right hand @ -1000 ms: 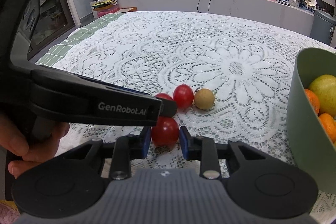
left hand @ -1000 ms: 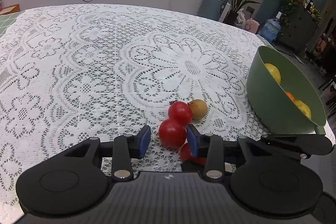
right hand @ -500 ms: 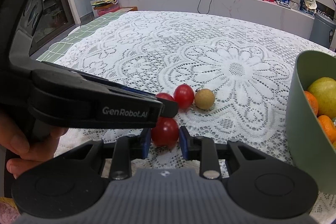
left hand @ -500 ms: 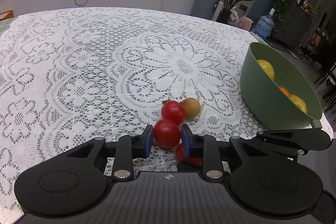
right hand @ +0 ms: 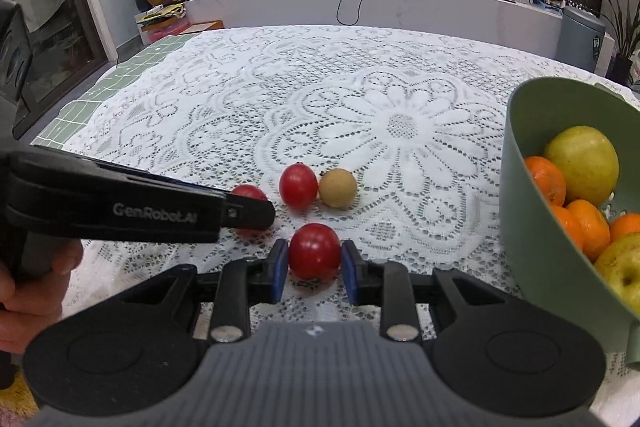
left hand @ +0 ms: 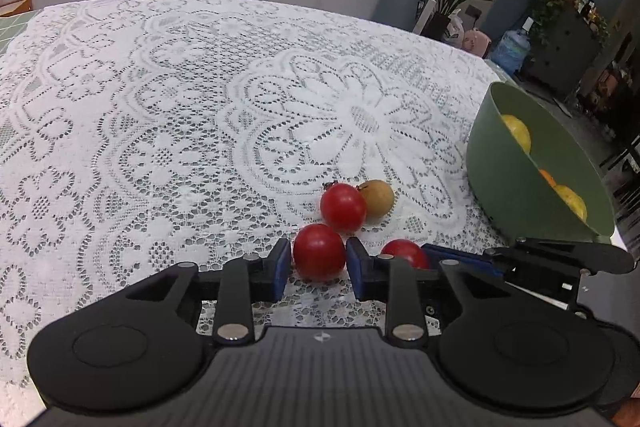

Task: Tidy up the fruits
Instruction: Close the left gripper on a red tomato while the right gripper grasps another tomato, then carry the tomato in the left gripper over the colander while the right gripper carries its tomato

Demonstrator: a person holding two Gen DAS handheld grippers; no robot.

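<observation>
Three red tomatoes and a tan round fruit point(left hand: 375, 197) lie on the lace tablecloth. My left gripper point(left hand: 318, 263) is shut on one red tomato point(left hand: 319, 251), pads touching both sides. My right gripper point(right hand: 314, 263) is shut on another red tomato point(right hand: 314, 251), which also shows in the left wrist view point(left hand: 405, 253). The third tomato point(right hand: 298, 185) sits just beyond, next to the tan fruit point(right hand: 338, 187). The left gripper's finger point(right hand: 248, 213) hides part of its tomato point(right hand: 248, 191) in the right wrist view.
A green bowl point(left hand: 508, 183) stands at the right, holding yellow and orange fruit; it also shows in the right wrist view point(right hand: 520, 207). The white lace cloth point(left hand: 200, 107) covers the table. A counter with clutter runs behind.
My left gripper's jaws have closed in from a wider gap onto the red tomato. The right gripper has stayed closed on its tomato, hardly moving.
</observation>
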